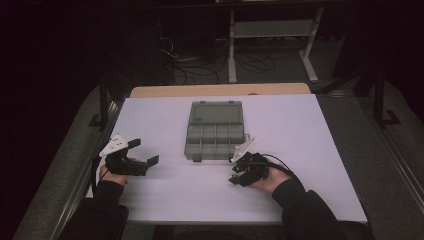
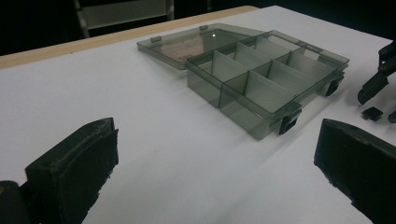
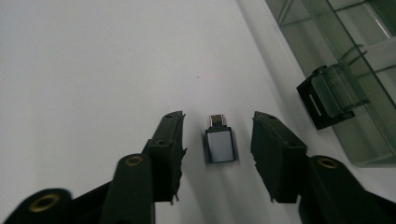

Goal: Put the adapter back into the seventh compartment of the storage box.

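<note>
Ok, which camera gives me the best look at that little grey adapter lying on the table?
The right gripper view: the adapter lies flat on the white table, close up between that gripper's open jaws, its metal plug end clear. The left gripper view shows it as a small dark block at the far right. In the high view it is too small to tell.

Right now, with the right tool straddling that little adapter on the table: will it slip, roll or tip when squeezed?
The adapter looks rigid and light: a small flat metal-faced block with a short plug. Lying flat on the table, it probably won't roll or tip. Its smooth sides may slip or twist in the right tool if the open jaws close off-centre.
</note>
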Demonstrator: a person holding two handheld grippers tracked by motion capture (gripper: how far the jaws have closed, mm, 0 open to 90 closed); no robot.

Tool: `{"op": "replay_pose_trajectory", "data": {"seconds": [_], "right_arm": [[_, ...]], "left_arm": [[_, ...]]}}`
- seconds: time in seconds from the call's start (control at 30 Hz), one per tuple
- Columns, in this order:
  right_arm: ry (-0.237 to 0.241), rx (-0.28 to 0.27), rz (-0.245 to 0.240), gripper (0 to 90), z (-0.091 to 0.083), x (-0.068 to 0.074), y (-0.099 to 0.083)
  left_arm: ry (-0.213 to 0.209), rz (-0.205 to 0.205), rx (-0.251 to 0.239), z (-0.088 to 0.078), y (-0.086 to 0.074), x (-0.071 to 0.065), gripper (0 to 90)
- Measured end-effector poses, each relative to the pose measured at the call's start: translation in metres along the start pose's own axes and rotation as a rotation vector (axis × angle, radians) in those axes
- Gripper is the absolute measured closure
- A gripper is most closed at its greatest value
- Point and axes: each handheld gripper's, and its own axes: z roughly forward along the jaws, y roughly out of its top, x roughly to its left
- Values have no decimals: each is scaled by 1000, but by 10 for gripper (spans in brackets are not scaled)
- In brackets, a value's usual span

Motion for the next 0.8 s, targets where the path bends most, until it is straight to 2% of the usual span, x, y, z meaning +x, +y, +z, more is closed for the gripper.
{"op": "replay_pose_trajectory", "data": {"seconds": [0.57, 0.8], "right_arm": [[-33, 17, -19, 742, 2, 1, 0], [-32, 18, -18, 749, 3, 1, 1]], "left_arm": [[0, 0, 1, 0, 0, 0, 0], [0, 0, 0, 0, 0, 0, 0]]}}
